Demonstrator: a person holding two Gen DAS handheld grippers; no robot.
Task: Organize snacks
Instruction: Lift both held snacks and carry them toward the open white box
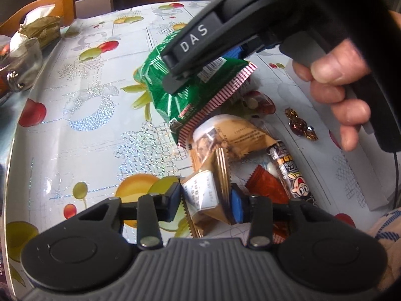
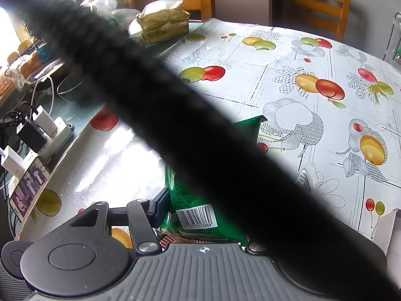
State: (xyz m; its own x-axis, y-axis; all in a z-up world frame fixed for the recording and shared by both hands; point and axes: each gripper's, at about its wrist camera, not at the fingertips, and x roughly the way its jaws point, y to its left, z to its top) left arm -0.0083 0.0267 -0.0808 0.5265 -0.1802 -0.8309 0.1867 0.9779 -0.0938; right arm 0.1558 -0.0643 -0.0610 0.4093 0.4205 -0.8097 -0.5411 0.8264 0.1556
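Note:
My right gripper is shut on a green snack bag with a red-striped edge and holds it above the table; in the right wrist view the bag sits between its fingers, partly hidden by a black bar. My left gripper is shut on a tan snack packet with a white label. A pile of snacks lies past it: a brown bag, an orange wrapper, a cartoon-printed stick pack and foil candies.
The round table has a fruit-print cloth. A glass jar and a tissue pack stand at its far edge. A white box lies at the right. Wooden chairs stand behind. A phone and chargers are at the left.

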